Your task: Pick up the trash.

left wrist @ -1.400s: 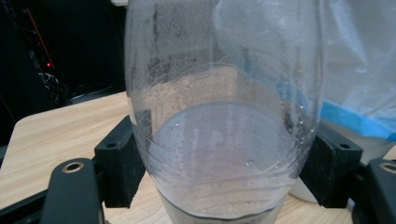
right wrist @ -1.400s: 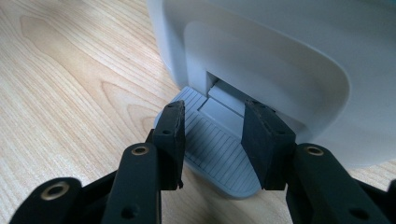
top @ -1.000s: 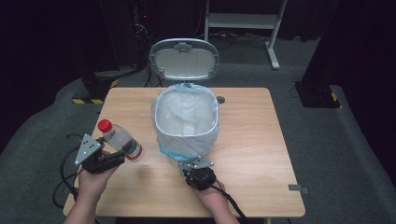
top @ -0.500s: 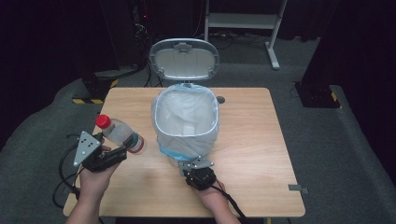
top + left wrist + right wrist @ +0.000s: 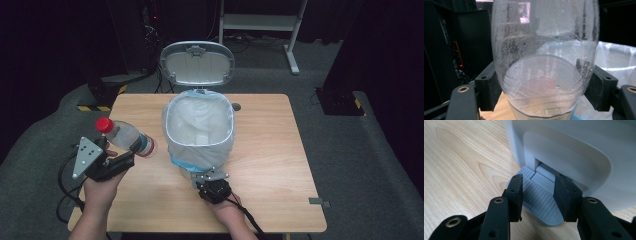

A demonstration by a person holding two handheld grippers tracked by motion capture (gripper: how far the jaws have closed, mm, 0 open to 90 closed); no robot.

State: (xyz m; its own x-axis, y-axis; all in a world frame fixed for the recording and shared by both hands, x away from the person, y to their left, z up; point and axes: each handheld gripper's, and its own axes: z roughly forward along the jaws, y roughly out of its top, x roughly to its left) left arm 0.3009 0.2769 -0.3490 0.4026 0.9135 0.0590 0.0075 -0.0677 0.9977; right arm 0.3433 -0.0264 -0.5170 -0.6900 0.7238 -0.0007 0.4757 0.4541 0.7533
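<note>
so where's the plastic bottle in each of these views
High view: the plastic bottle lies tilted at left centre, red cap up-left, clamped in the left gripper beside the bin.
Left gripper view: the bottle rises between the jaws through the middle of the picture.
Right gripper view: I can't find it; the right gripper rests on the grey pedal.
Shared landmark: the white bin, its liner at right.

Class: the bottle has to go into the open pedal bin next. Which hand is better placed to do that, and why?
Left. The left gripper is clamped on the bottle, beside the lined bin with its lid up. The right gripper is over the pedal.
</note>
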